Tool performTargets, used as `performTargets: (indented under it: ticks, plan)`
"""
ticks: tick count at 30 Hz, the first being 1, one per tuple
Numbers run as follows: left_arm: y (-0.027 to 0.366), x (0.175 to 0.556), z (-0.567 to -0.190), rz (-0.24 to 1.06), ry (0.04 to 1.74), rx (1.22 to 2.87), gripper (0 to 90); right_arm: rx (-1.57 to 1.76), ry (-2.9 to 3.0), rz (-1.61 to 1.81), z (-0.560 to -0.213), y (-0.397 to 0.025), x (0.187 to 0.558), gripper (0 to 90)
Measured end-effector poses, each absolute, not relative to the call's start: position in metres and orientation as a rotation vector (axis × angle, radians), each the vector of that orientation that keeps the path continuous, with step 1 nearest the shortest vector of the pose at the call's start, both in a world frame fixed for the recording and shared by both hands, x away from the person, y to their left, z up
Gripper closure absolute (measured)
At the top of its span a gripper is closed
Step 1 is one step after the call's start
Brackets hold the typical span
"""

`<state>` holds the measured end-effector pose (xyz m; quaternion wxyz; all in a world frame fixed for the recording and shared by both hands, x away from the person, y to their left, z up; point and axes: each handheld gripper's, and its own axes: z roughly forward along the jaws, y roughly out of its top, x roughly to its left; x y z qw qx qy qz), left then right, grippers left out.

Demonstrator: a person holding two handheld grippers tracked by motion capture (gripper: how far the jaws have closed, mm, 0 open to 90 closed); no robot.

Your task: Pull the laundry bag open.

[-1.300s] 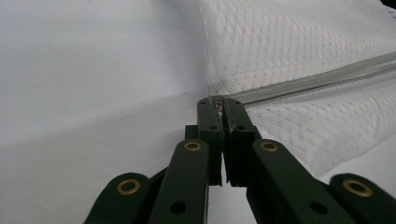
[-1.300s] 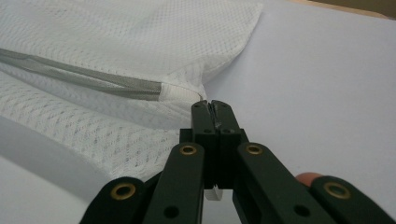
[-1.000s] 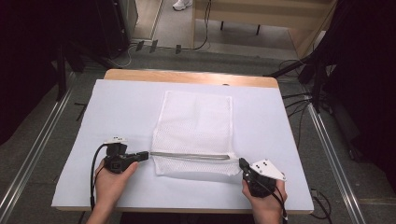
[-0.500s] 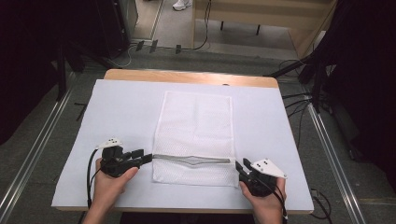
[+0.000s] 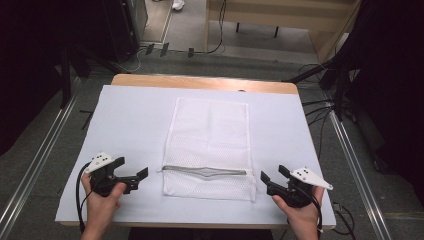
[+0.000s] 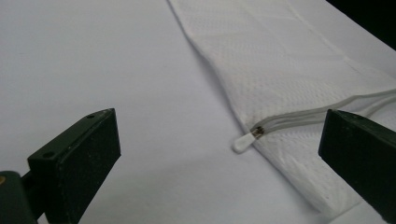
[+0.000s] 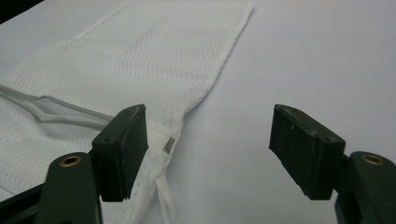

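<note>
A white mesh bag [image 5: 210, 145] lies flat in the middle of the table. A grey zipper [image 5: 205, 171] runs across it near its front end and gapes a little at the middle. The zipper pull [image 6: 244, 141] rests at the bag's left edge. My left gripper [image 5: 139, 176] stands open on the table left of the bag, apart from it, and its jaws hold nothing. To the right of the bag, my right gripper [image 5: 265, 181] is open too, close to the bag's [image 7: 140, 65] front right corner. The mesh bag [image 6: 289, 70] lies between the left jaws farther off.
A white sheet [image 5: 125, 125] covers the wooden table [image 5: 200, 82], with bare room on both sides of the bag. Metal rails [image 5: 40, 160] run along the floor on either side. Cables [image 5: 320, 110] lie on the floor at the right.
Both grippers have let go of the bag's front end and drawn outward, away from it. The zipper now gapes slightly at its middle.
</note>
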<state>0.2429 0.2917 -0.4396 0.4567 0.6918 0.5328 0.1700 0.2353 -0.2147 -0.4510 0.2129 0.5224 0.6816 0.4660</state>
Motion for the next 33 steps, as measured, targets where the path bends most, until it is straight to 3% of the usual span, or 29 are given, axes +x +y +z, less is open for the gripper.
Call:
performTargets:
  ticks: [10,18,33]
  plan:
    - [0.302,0.235,-0.437,0.551,1.285,1.757,0.0,1.475,1.855,1.301,-0.449,-0.241,0.235,24.2]
    - [0.315,0.235,-0.44,0.567,1.232,1.768,0.0,1.482,1.822,1.224,-0.451,-0.262,0.236,21.1]
    - [0.351,0.231,-0.44,0.592,1.28,1.692,0.0,1.517,1.751,1.206,-0.454,-0.3,0.235,19.7]
